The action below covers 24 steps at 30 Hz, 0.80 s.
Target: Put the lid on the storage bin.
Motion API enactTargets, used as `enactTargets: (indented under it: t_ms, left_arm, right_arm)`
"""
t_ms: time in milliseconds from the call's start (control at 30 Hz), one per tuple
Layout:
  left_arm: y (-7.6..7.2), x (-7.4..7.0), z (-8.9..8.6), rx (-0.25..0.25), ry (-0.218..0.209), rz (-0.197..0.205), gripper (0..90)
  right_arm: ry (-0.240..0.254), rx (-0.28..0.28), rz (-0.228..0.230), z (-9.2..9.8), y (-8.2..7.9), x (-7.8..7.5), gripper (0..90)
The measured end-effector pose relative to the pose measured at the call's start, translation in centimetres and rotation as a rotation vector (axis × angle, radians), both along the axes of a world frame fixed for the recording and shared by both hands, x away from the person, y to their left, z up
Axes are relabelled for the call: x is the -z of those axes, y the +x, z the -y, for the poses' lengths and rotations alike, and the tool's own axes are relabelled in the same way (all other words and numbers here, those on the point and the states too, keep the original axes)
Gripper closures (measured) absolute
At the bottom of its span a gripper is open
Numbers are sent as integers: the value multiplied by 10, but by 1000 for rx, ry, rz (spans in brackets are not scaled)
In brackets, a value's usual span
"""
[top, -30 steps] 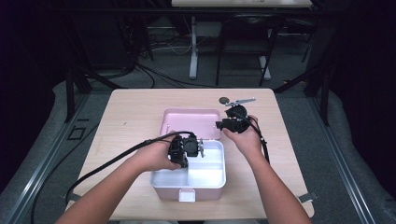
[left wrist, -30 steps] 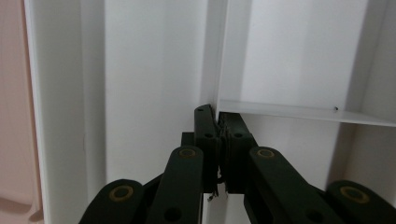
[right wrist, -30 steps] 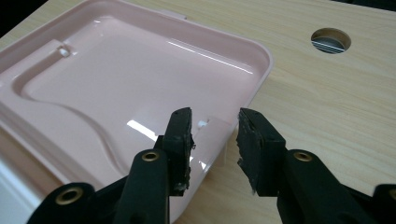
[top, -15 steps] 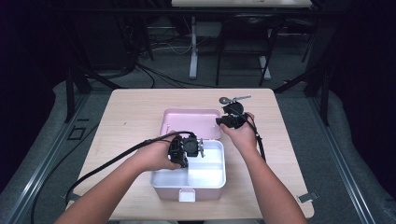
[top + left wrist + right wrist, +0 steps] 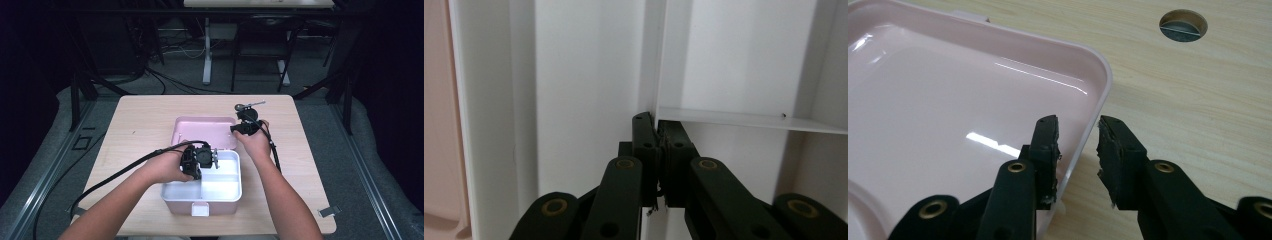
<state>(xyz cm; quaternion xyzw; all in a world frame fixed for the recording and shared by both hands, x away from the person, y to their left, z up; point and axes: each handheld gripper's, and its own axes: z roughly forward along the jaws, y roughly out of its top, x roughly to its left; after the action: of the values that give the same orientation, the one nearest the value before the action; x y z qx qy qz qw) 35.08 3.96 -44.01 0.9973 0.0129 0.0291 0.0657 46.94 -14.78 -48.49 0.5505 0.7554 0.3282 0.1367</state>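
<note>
A white box (image 5: 239,182) with inner dividers stands at the table's front. Its pink lid (image 5: 200,131) lies open flat behind it. My left gripper (image 5: 216,157) reaches into the box from the left. In the left gripper view that gripper (image 5: 656,130) is shut on the thin white divider (image 5: 656,60), pinching its top edge. My right gripper (image 5: 235,129) is at the lid's right edge. In the right gripper view it (image 5: 1077,131) stands open astride the pink lid's rim (image 5: 1100,95), one jaw inside the lid and one outside, with a gap left beside the rim.
The wooden table (image 5: 150,115) has a round cable hole (image 5: 1183,25) just behind the lid's right corner, and a small metal rod (image 5: 255,104) lies by it. Black cables trail off the front left. A dark floor with desk legs lies beyond.
My right gripper has come down and a little left onto the lid's right edge. The left gripper and the box have not moved.
</note>
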Motion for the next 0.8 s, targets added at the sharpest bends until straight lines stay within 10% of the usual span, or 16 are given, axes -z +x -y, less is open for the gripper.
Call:
enactTargets:
  t_ms: [800]
  left_arm:
    - [1,0,0,-3,-2,-7,873]
  right_arm:
    - [40,69,-45,-3,8,5,748]
